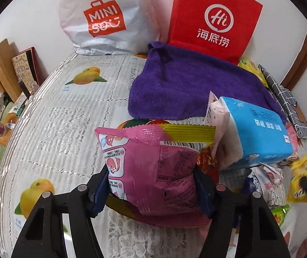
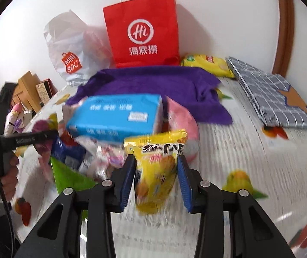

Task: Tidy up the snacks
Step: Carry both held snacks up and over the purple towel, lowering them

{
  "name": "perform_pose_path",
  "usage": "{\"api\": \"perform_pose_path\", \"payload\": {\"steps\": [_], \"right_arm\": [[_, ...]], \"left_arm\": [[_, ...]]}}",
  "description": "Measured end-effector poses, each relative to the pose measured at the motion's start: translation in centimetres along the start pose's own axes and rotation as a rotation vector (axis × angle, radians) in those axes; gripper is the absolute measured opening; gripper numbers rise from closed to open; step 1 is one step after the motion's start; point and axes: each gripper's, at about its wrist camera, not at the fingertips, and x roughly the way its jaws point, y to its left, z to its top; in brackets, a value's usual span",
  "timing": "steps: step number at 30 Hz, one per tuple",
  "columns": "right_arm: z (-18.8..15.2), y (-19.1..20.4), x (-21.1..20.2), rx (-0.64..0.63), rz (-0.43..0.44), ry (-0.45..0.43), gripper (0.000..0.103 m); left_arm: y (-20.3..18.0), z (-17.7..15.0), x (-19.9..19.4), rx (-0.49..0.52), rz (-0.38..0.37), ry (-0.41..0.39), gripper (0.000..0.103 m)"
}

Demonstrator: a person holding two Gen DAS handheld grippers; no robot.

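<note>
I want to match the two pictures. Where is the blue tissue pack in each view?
Left wrist view: the blue tissue pack is right of centre, tilted, beside the pink snack bag.
Right wrist view: the pack is left of centre, above the yellow snack packet.
Shared landmark: the purple towel lies behind it, before the red paper bag.
</note>
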Motion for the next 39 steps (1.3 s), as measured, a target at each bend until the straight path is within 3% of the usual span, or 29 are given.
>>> {"api": "perform_pose_path", "payload": {"steps": [7, 12, 19, 23, 28, 39], "right_arm": [[-0.9, 0.5, -0.3, -0.003, 0.012, -0.003, 0.037], [-0.8, 0.8, 1.6, -0.009, 0.028, 0.037, 0.044], [-1.4, 1.3, 3.0, -0.041, -0.011, 0.084, 0.042], [-2.1, 0.9, 2.5, -0.046, -0.007, 0.104, 0.053], [-2.8, 0.4, 2.1, -0.023, -0.01, 0.073, 0.04], [0.4, 0.7, -2.3, -0.006, 0.008, -0.005, 0.039]], "left_arm": [[1.1, -0.6, -2.8, -0.015, 0.015, -0.036, 0.065], [1.2, -0.6, -3.9, -0.007, 0.015, -0.046, 0.065], [0.7, -0.5, -4.4, 0.014, 0.001, -0.049, 0.065], [0.0, -0.5, -5.1, 0.029, -0.012, -0.061, 0.065], [-1.1, -0.5, -6.3, 0.047, -0.044, -0.078, 0.065], [-4.5, 0.4, -9.1, 0.102, -0.1, -0.097, 0.065]]}}
